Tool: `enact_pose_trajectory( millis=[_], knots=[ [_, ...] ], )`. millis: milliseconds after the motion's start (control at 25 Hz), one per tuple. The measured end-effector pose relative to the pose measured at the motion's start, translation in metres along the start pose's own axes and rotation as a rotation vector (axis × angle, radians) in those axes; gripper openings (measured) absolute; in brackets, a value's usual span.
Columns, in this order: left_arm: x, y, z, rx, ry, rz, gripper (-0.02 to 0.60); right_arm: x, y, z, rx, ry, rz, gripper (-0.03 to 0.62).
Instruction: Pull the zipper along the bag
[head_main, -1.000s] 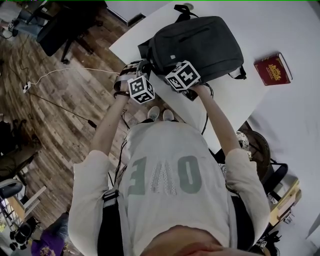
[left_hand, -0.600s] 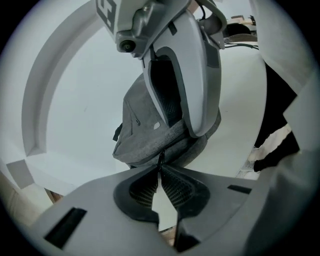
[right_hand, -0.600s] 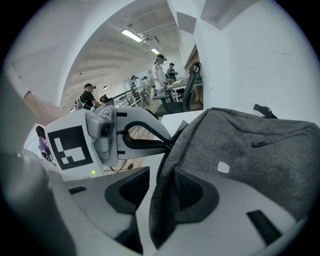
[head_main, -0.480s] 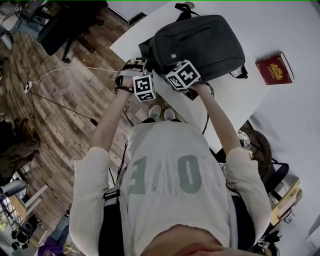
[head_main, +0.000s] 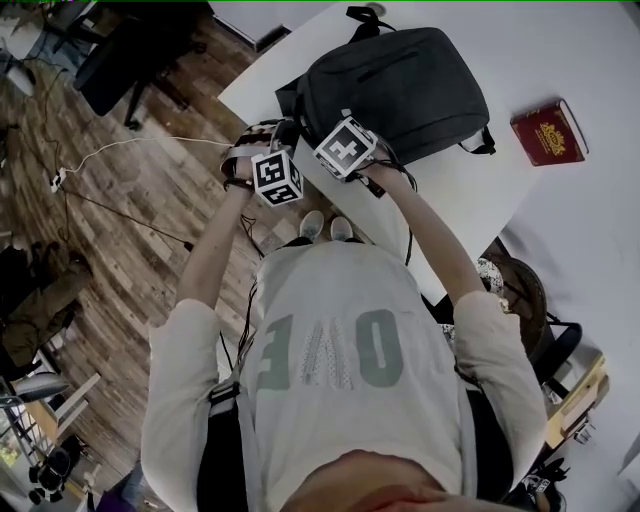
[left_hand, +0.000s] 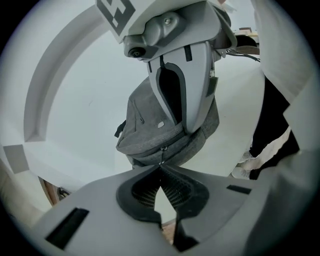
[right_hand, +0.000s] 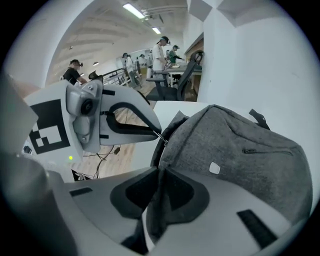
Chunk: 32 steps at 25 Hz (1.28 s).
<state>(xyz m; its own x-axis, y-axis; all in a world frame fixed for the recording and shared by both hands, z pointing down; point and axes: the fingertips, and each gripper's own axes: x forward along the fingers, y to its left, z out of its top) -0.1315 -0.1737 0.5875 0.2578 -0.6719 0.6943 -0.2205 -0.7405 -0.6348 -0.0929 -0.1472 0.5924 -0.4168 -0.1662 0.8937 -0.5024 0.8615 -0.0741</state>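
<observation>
A dark grey backpack lies flat on the white table, its near left corner at the table edge. My left gripper is shut on the thin metal zipper pull, which hangs from the bag's corner; the right gripper view also shows that pull at the left gripper's tips. My right gripper is closing, with a fold of the bag's grey fabric pinched between its pads, right beside the zipper. In the head view both marker cubes, left and right, sit close together at that corner.
A red book lies on the table to the right of the bag. Wooden floor with a white cable runs to the left. An office chair stands at the far left. Several people stand at desks in the background.
The right gripper's cube has moved left and up toward the bag's corner, ending closer to the left cube. The left cube shifted slightly left. The bag stays put.
</observation>
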Motion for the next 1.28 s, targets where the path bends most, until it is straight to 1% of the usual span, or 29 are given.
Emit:
enact_pose_trajectory(
  millis=[120, 240, 440, 560, 600, 680, 760, 800, 840, 880, 960, 1040, 1120, 1200, 1280],
  knots=[
    [-0.001, 0.007, 0.004, 0.006, 0.007, 0.012, 0.025, 0.000, 0.003, -0.011, -0.051, 0.041, 0.032, 0.053],
    [-0.002, 0.013, 0.003, -0.030, 0.004, 0.003, 0.026, -0.015, 0.012, -0.025, -0.076, 0.069, 0.060, 0.049],
    [0.003, 0.006, 0.015, -0.068, -0.021, -0.032, 0.025, -0.027, 0.025, -0.050, -0.161, 0.081, 0.078, 0.047],
    [0.003, -0.001, 0.020, -0.068, -0.032, -0.064, 0.025, -0.035, 0.027, -0.059, -0.165, 0.076, 0.082, 0.045],
    [0.001, -0.004, 0.021, -0.048, -0.041, -0.079, 0.025, -0.036, 0.029, -0.065, -0.158, 0.086, 0.090, 0.044],
    [-0.004, -0.014, 0.023, 0.025, -0.074, -0.129, 0.025, -0.037, 0.029, -0.076, -0.138, 0.106, 0.113, 0.044],
    [-0.013, -0.030, 0.020, 0.095, -0.108, -0.203, 0.023, -0.037, 0.023, -0.078, -0.105, 0.083, 0.128, 0.046],
    [-0.018, -0.039, 0.019, 0.127, -0.119, -0.228, 0.023, -0.037, 0.023, -0.078, -0.083, 0.071, 0.136, 0.046],
    [-0.022, -0.046, 0.018, 0.156, -0.126, -0.235, 0.023, -0.038, 0.023, -0.079, -0.071, 0.067, 0.139, 0.046],
    [-0.023, -0.050, 0.019, 0.181, -0.131, -0.226, 0.025, -0.038, 0.024, -0.079, -0.072, 0.069, 0.134, 0.046],
    [-0.022, -0.054, 0.021, 0.195, -0.135, -0.205, 0.026, -0.038, 0.024, -0.079, -0.092, 0.082, 0.111, 0.046],
    [-0.020, -0.059, 0.023, 0.155, -0.135, -0.218, 0.026, -0.037, 0.025, -0.079, -0.106, 0.091, 0.096, 0.046],
    [-0.021, -0.064, 0.024, 0.075, -0.133, -0.249, 0.028, -0.036, 0.025, -0.080, -0.107, 0.095, 0.091, 0.046],
    [-0.021, -0.063, 0.025, -0.004, -0.129, -0.262, 0.028, -0.036, 0.024, -0.082, -0.101, 0.096, 0.091, 0.046],
    [-0.020, -0.060, 0.026, -0.049, -0.122, -0.260, 0.028, -0.036, 0.024, -0.082, -0.097, 0.096, 0.088, 0.046]
  ],
)
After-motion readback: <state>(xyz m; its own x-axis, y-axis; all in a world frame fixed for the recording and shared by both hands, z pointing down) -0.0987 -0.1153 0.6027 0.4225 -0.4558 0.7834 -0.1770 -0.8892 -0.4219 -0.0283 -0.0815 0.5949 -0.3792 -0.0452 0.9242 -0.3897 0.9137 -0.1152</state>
